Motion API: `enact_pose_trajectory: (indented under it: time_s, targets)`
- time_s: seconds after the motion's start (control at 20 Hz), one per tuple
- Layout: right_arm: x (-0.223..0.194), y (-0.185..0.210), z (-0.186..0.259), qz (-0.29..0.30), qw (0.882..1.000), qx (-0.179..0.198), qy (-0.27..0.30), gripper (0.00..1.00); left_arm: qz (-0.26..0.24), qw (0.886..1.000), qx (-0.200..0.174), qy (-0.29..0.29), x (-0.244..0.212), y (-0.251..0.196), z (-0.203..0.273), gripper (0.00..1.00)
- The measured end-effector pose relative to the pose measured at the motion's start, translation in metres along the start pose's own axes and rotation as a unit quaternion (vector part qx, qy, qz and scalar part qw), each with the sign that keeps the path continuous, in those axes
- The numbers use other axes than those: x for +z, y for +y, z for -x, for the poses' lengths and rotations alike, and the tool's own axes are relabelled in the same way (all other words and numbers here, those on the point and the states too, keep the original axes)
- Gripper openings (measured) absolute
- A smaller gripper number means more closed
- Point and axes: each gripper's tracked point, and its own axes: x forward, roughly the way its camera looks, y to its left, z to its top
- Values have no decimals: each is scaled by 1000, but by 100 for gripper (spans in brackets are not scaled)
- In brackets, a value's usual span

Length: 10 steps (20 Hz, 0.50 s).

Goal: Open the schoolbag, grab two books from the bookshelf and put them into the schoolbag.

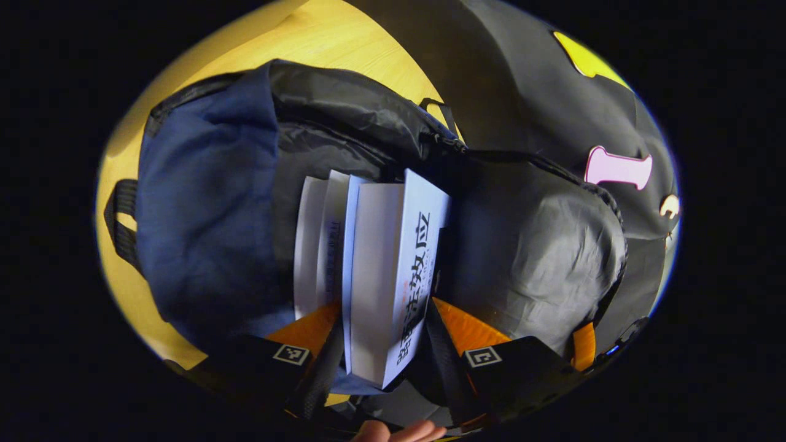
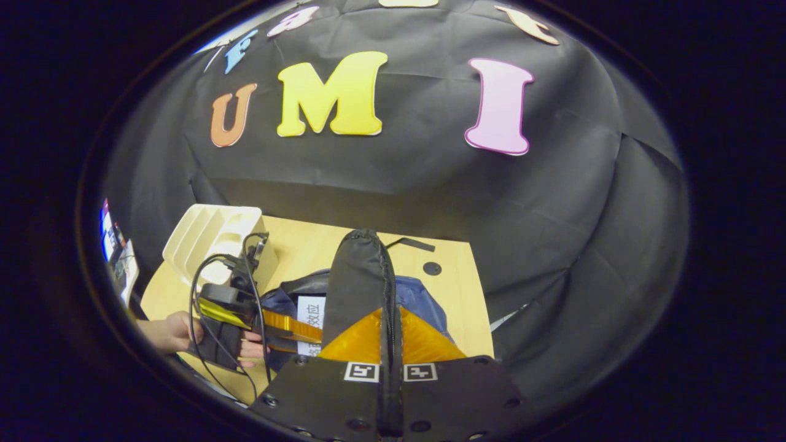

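Left gripper view, nearest first: part of a hand [image 1: 399, 431] shows at the bottom edge. Above it the left gripper [image 1: 385, 334] has its two fingers set on either side of a white book [image 1: 393, 276] w/ dark printed characters on its spine, clamped on it. The book stands in the open mouth of the schoolbag [image 1: 202, 221], spine toward the camera. Just beside it, on its left in this view, a second white book [image 1: 316, 245] sits already inside the bag. The bag is dark blue outside w/ black lining; its flap [image 1: 540, 245] is folded back on the right of the view. A black strap [image 1: 120, 224] loops out at the bag's left edge. The bag lies on a pale wooden table [image 1: 331, 43], w/ the booth's black cloth wall beyond.

Right gripper view, nearest first: the right gripper [image 2: 387, 344] has its fingers pressed together on a black piece of the bag's edge w/ zipper [image 2: 362, 276], holding it up. Lower left, the other gripper and the hand holding it reach into the bag, the white book between its fingers. Farther back on the table stands a cream bookshelf [image 2: 212, 236], near the left corner. A small dark round spot [image 2: 431, 268] marks the table top further right.
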Motion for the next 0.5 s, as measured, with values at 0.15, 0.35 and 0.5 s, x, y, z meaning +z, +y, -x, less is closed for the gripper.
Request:
enact_pose_trajectory:
  time_s: [0.15, 0.35, 0.5]
  targets:
    - [-3, 9, 2, 1, 1000, 8, -2, 0, -14, 999, 33, 1, -11, 7, 23, 77]
    - [-5, 24, 6, 10, 1000, 17, -8, 0, -74, 988, 139, 2, -26, 27, 78, 77]
    - [-8, 40, 11, 11, 999, 31, -11, 0, -150, 964, 217, -31, -21, 39, 128, 78]
